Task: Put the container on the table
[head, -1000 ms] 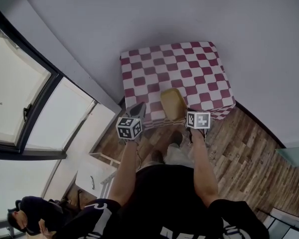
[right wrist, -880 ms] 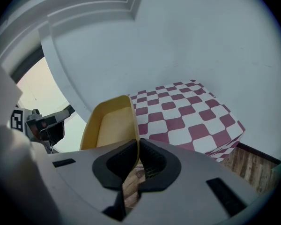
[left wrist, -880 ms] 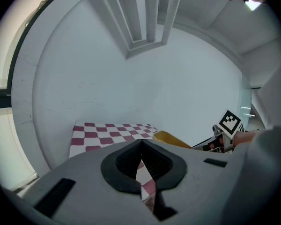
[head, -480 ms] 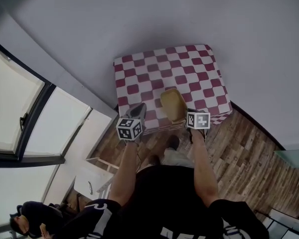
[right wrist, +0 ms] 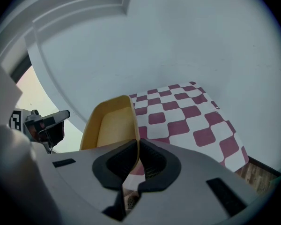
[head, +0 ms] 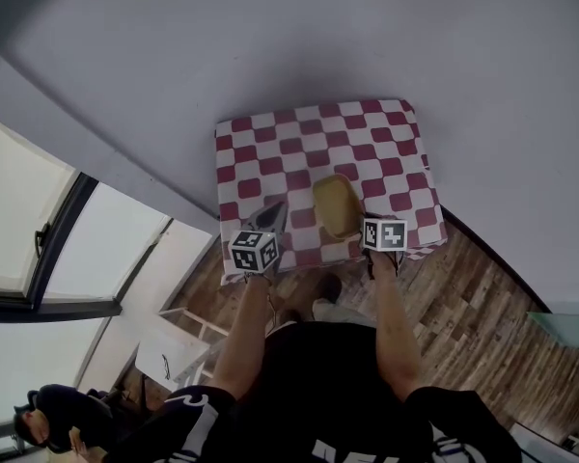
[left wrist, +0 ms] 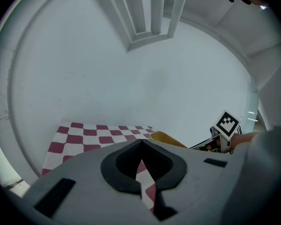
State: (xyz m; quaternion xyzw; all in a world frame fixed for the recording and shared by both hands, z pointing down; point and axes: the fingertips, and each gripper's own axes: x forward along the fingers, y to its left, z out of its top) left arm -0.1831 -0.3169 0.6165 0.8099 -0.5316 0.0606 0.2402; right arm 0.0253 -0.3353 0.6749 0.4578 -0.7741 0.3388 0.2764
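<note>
From the head view, the person is standing at the near edge of the table [head: 270, 143], which is wearing a red-and-white checked cloth [head: 367, 133] and backing onto a pale wall. The yellow container [head: 336, 204] is showing over the near edge, a little right of the middle. The right tongs [head: 362, 228] are reaching in at its right side. The left tongs [head: 269, 216] are hanging over the near-left part of the table, apart from the container.

In the left gripper view, the left tongs [left wrist: 141, 143] are sitting closed, tips meeting with nothing between them. Only the cloth is showing through the slit behind. The container's rim [left wrist: 166, 138] is peeking out just to the right.

In the right gripper view, the right tongs [right wrist: 136, 146] are pinching the container [right wrist: 110, 123] by its thin side wall. The container is lying open and empty, tilting away from the camera, with the table's far right corner beyond it. I cannot tell whether its base is touching the cloth yet.

To my eye, the step in hand is setting the container down, and it is already over the table. The next move is asking for a slow lowering, with the base levelled flat and placed well in from the near edge. Only then should the right tongs be letting go.
</note>
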